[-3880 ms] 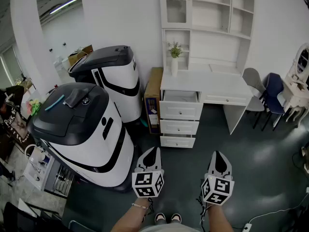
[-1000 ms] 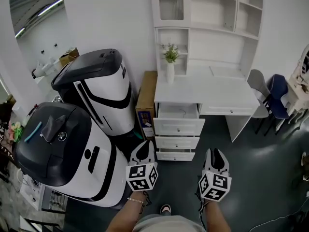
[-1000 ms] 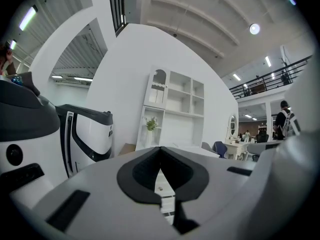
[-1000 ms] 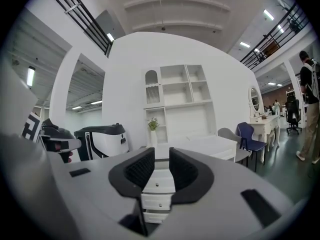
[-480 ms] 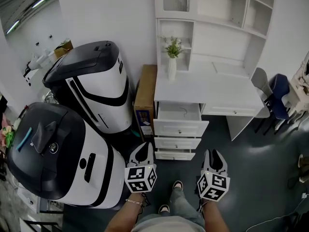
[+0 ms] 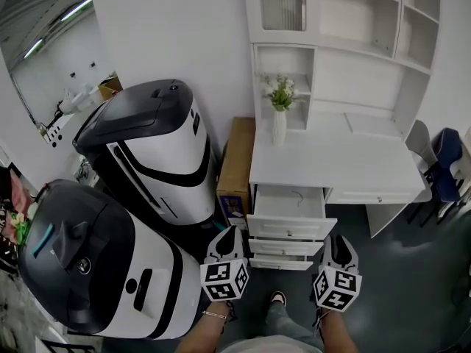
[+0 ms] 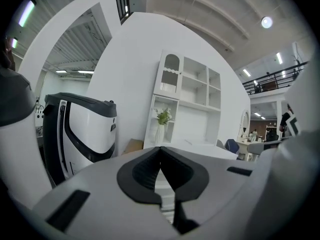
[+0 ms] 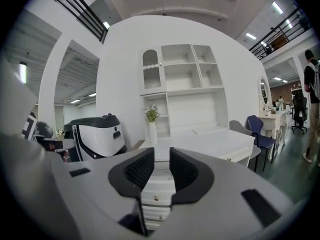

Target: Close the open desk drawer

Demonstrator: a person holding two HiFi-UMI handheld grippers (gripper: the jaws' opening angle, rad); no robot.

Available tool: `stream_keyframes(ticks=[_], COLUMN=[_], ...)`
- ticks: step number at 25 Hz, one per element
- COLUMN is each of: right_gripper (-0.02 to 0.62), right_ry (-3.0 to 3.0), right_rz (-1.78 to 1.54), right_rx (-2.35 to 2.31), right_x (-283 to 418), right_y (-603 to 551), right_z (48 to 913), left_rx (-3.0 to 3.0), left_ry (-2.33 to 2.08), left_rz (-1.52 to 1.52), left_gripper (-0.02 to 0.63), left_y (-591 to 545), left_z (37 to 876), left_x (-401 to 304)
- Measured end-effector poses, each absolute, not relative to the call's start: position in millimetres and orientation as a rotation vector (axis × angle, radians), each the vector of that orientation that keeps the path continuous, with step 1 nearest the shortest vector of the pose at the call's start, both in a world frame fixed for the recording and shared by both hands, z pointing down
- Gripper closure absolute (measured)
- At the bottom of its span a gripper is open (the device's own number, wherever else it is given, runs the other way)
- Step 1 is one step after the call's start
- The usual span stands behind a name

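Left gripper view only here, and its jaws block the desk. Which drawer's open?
Observer: The top drawer of three, pulled out. The two lower drawers look shut.
Operator: State of the other gripper?
Observer: The right gripper has its jaws apart, with nothing between them.
Operator: Is it touching the top drawer?
Observer: No. In the right gripper view the top drawer sits beyond its jaws, apart from them.
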State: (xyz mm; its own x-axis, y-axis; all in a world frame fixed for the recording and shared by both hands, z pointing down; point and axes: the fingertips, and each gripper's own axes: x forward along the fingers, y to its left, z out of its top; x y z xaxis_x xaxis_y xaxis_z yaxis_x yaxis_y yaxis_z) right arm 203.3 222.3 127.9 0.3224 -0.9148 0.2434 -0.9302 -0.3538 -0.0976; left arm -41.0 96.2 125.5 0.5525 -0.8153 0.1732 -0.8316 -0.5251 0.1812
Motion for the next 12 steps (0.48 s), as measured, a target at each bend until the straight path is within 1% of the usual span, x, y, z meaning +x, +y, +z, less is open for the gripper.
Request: stream_keyframes(ticks=[7, 12], right_gripper=[0.494, 0.494], right_ry=[-1.800, -1.816], right_rz=[0.409, 0.456], right_rx=[2.455, 2.428], right_x=[247.4, 273.7], right_y=[133.5, 93.6], right_z=[131.8, 144.6], left_rx=[2.518, 2.515], left_ry=[-1.430, -1.449], left_rz=[0.129, 0.175], left_gripper=[0.594, 0.594], left_y=[23.5, -8.6], left_z=[127.5, 131.2], left_x=[-3.4, 22.0])
